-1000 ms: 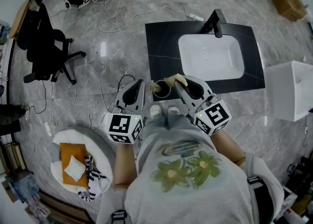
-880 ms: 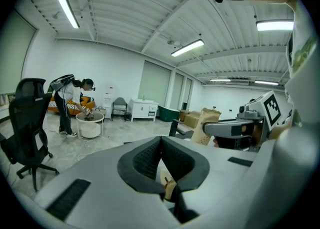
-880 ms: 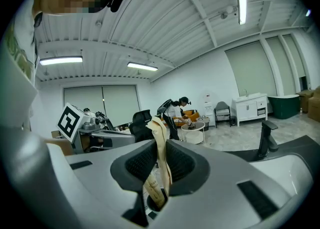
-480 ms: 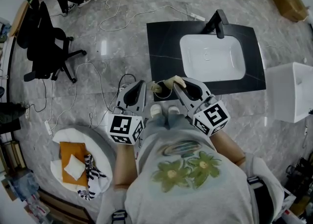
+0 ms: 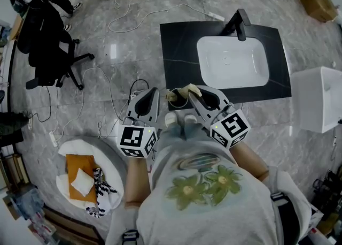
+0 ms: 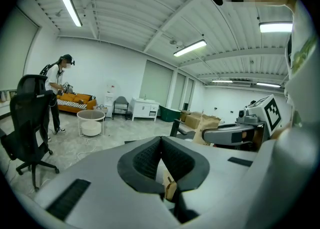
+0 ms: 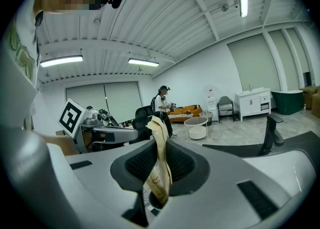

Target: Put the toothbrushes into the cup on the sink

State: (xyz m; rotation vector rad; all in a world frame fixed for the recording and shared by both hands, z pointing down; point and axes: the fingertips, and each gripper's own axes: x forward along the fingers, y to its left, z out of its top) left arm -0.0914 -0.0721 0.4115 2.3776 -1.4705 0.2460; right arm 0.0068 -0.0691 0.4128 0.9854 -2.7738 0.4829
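At the sink's (image 5: 176, 59) lower-left corner in the head view, the right gripper (image 7: 159, 145) pinches a paper-wrapped toothbrush (image 7: 160, 178) upright, lower end at the cup's (image 5: 178, 101) mouth, seemingly for a straight drop; the left gripper (image 6: 161, 140) hovers beside, jaws closed, nothing plainly held.

Your toothbrush (image 7: 160, 178), wrapped in tan paper, stood upright in your right claw (image 7: 158, 148), just above the dark cup (image 5: 176, 101) on the table (image 5: 176, 51).

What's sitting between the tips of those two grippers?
The cup on the black counter, with the paper-wrapped toothbrush held by the right gripper reaching over it. The head view shows this.
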